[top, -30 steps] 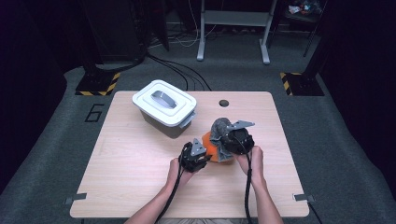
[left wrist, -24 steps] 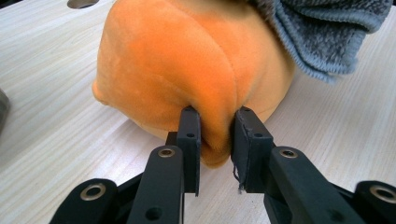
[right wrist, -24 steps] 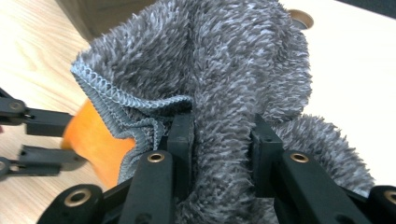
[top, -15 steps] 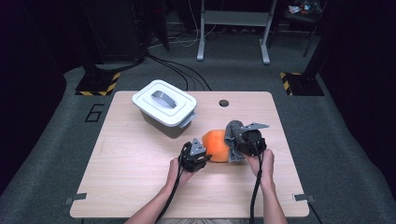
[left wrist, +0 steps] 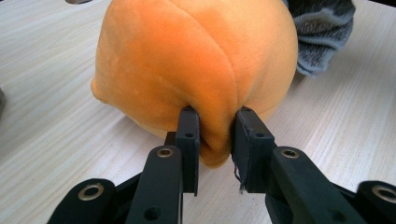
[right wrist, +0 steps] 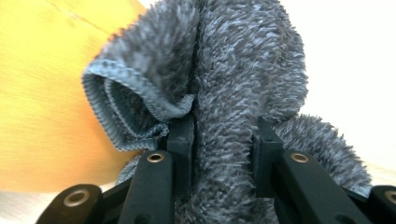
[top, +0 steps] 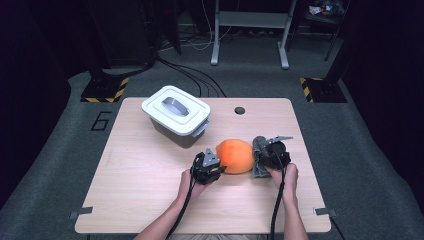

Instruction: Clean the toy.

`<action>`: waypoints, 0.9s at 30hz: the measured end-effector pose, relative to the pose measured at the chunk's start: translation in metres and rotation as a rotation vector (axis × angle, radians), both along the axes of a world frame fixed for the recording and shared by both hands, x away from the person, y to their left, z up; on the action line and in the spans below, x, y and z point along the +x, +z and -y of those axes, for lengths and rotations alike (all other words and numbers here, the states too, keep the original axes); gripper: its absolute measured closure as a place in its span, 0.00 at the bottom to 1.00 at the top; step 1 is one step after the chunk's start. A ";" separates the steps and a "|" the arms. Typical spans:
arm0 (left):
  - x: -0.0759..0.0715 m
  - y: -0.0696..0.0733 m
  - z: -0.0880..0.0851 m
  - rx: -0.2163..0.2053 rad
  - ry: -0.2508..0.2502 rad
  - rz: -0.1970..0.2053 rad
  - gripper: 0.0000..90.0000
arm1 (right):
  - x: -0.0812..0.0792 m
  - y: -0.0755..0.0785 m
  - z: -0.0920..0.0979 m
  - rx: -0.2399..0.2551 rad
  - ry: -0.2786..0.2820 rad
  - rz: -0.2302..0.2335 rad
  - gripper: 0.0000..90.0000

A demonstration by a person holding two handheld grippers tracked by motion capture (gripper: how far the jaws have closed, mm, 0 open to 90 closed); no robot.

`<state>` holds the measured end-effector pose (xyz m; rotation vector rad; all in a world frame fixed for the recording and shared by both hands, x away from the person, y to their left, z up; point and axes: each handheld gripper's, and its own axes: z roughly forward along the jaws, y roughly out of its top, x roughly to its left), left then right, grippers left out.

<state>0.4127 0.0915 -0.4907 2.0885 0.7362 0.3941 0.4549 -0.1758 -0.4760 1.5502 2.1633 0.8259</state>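
Between the left tool's [left wrist: 215, 140] jaws sits orange plush [left wrist: 196, 60].

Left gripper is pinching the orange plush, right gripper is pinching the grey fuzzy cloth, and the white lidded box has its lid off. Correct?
Not quite: the lid sits on the white box, as the high view shows. The left gripper pinching the orange plush and right gripper pinching the grey cloth are correct.

The grey fuzzy cloth [right wrist: 243, 93] hides the table behind it, its lower end cut off.
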 end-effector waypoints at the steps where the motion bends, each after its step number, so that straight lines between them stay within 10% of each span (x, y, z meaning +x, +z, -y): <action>1: 0.000 0.000 0.000 0.000 0.000 0.000 0.81 | 0.001 -0.003 0.001 -0.006 -0.001 -0.006 0.74; 8: 0.000 0.000 -0.001 -0.004 -0.003 0.001 0.81 | 0.004 -0.010 0.001 -0.017 -0.019 -0.054 0.74; 20: 0.000 -0.001 -0.002 -0.002 -0.004 0.007 0.80 | -0.026 0.048 -0.014 -0.026 0.053 0.139 0.74; 27: 0.001 -0.001 -0.002 -0.001 -0.002 0.008 0.78 | -0.027 0.048 -0.042 -0.044 0.141 0.128 0.74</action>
